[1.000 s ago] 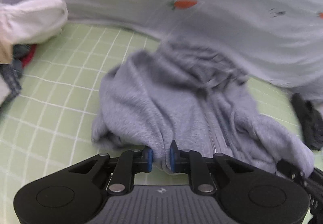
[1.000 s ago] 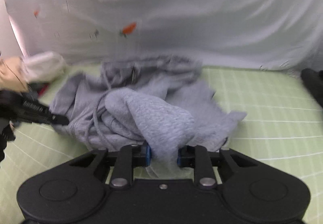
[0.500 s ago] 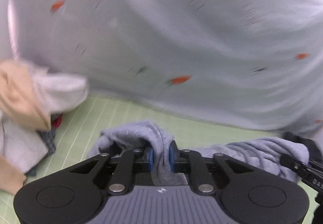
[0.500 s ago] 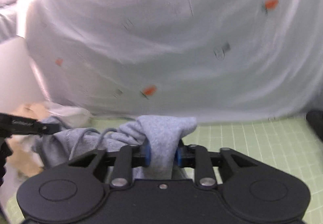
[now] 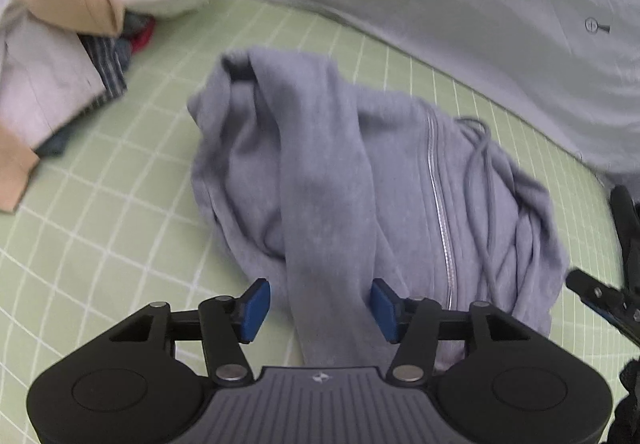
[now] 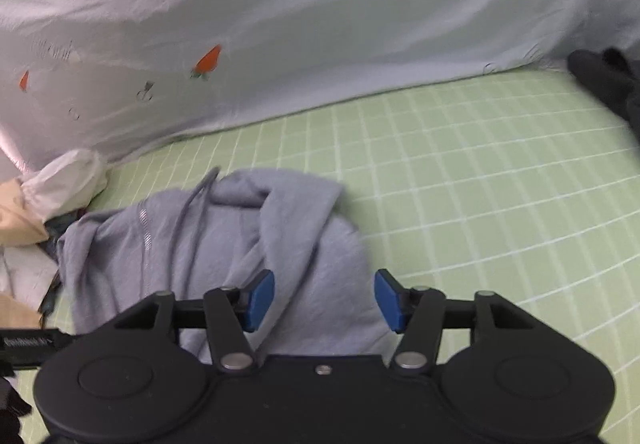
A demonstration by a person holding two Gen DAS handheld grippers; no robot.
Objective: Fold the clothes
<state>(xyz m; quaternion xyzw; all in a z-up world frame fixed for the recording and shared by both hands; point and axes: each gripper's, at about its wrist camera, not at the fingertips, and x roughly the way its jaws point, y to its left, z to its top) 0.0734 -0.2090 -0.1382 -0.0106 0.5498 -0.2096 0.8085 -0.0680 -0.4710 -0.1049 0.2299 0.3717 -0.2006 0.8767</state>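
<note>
I see open green grid counter (image 6: 480, 184) to the right of the grey hoodie (image 6: 224, 244), clear up to a dark garment (image 6: 608, 84) at the far right edge. The pale carrot-print sheet (image 6: 320, 24) walls off the whole back. On the left, a pile of clothes (image 5: 60, 24) blocks passage; a bare strip of counter lies between it and the hoodie. The hoodie's sleeve (image 5: 324, 204) runs between the pads of my left tool (image 5: 320, 304), hoodie cloth between those of my right tool (image 6: 324, 300).
</note>
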